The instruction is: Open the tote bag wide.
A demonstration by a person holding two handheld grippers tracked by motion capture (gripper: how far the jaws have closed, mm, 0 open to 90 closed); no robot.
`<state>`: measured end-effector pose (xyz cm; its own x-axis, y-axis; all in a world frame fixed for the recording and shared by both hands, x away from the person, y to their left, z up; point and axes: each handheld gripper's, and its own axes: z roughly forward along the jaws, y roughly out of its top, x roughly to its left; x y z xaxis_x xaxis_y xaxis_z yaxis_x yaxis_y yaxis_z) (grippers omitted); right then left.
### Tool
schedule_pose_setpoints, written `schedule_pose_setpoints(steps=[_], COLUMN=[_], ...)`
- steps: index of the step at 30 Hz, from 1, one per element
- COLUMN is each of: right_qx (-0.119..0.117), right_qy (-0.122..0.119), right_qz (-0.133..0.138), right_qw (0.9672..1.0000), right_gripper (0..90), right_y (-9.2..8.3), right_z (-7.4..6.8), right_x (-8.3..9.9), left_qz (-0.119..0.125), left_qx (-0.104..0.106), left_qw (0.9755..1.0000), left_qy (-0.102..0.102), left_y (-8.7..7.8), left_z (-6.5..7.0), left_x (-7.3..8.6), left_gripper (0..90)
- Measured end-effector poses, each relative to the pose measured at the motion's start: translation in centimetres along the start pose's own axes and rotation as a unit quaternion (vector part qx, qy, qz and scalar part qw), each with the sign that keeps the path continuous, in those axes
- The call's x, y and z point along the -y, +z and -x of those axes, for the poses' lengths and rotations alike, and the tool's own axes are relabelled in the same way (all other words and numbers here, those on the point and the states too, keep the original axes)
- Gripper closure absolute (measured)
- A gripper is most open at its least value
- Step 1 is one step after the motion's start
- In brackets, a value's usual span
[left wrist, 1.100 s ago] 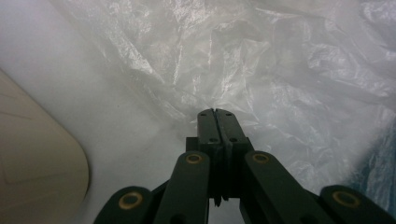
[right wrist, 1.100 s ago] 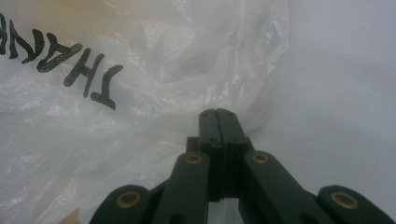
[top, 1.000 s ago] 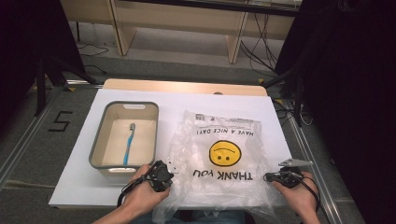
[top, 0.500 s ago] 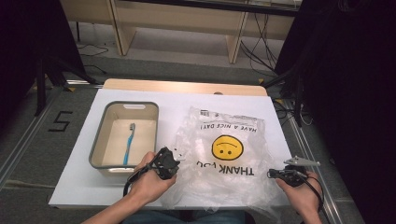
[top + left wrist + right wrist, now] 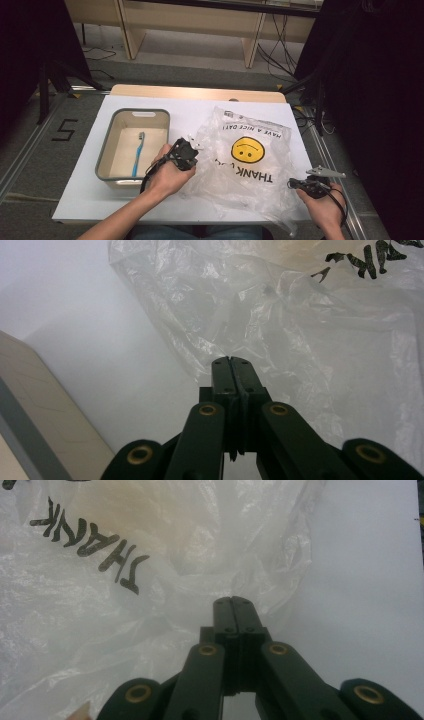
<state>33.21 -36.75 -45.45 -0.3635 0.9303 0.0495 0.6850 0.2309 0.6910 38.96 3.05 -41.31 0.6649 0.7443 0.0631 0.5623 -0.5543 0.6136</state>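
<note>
A: Since the earlier frame, the left gripper [image 5: 186, 152] has risen toward twelve o'clock, lifting the bag [image 5: 245, 165] edge.

B: Jaws?

A: Both pressed together, each pinching bag film. Right gripper [image 5: 300, 184] holds at four o'clock.

B: Bag location?

A: On the table [image 5: 200, 107], three o'clock of the bin [image 5: 107, 155] holding a toothbrush [image 5: 137, 154].
</note>
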Motion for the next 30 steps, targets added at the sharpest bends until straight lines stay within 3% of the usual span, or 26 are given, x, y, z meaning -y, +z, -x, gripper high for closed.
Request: schedule_pose_setpoints(steps=[14,26,30], right_qx=[-0.015,-0.053,-0.075], right_qy=[-0.002,-0.010,-0.019], right_qz=[0.005,-0.007,-0.029], right_qw=[0.9999,0.9985,0.9966], right_gripper=[90.0,90.0,90.0], right_y=[0.2,0.6,1.0], right_z=[-1.0,-2.5,-3.2], right_x=[-0.4,-0.4,-0.3], left_qz=[0.008,0.003,0.007], left_qx=[-0.016,-0.032,-0.036], left_qw=[0.9994,0.9980,0.9972], left_qy=[-0.029,-0.054,-0.065], left_y=[1.6,2.6,2.7], left_z=[-2.8,-4.8,-5.3], left_x=[-2.5,-3.9,-4.1], left_gripper=[89.4,88.5,86.0])
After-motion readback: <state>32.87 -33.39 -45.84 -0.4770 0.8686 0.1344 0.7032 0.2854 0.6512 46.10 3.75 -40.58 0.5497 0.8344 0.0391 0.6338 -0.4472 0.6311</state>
